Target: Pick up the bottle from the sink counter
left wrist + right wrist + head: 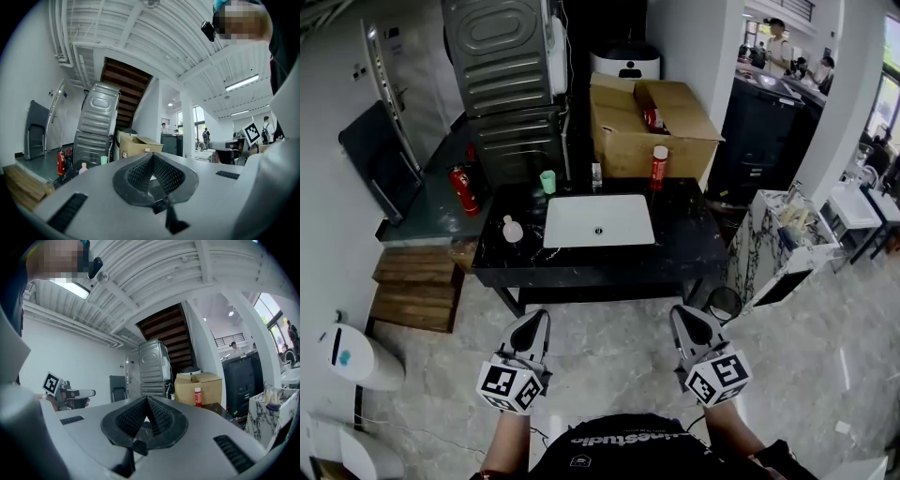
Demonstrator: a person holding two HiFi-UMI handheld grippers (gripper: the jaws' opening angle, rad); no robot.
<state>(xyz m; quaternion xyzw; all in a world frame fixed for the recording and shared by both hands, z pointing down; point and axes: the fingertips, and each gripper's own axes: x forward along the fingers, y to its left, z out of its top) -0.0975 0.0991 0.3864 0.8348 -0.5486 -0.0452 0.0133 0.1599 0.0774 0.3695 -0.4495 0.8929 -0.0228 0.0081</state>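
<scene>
Left tongs (538,321) and right tongs (682,317) both pinched closed, empty, well short of the desk (694,246). Red bottle (659,167) upright at back, right of sink (598,221); small pale bottle (513,229) left. Approach, open wide early, meet the body squarely. Sink empty; cardboard box (623,141) holds something red, unclear.

cardboard box (630,141): open | green cup (547,181): upright | fire extinguisher (466,191): on floor
</scene>
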